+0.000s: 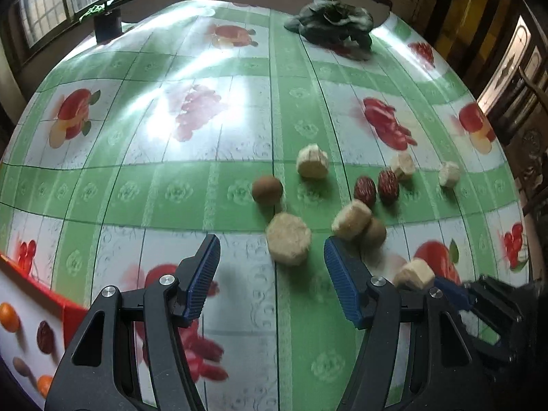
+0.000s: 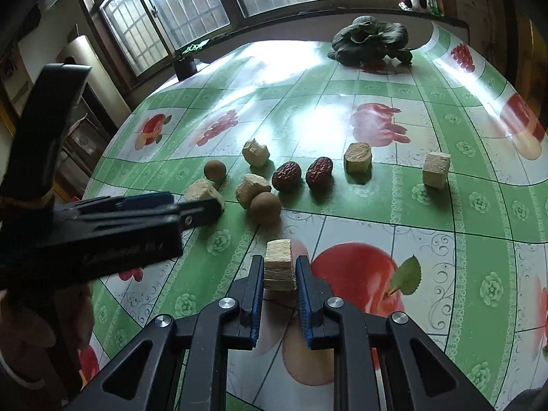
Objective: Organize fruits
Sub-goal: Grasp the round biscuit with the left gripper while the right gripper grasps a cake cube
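Note:
Pale cut fruit chunks, two red dates (image 1: 364,190) (image 2: 286,175) and two brown round fruits (image 1: 267,189) (image 2: 214,170) lie scattered on the fruit-print tablecloth. My left gripper (image 1: 270,243) is open and tilted down. A hexagonal pale chunk (image 1: 288,243) lies just ahead of its fingertips, untouched by the pads. My right gripper (image 2: 279,262) is shut on a pale layered chunk (image 2: 278,267) that rests on the cloth. In the left wrist view this chunk (image 1: 414,274) shows at the lower right. The left gripper (image 2: 205,209) reaches in from the left of the right wrist view.
A red-rimmed tray (image 1: 68,304) at the lower left holds small oranges, a date and a brown fruit. A dark leafy vegetable (image 1: 332,20) (image 2: 371,41) sits at the far edge. A black pot (image 1: 108,27) stands by the window.

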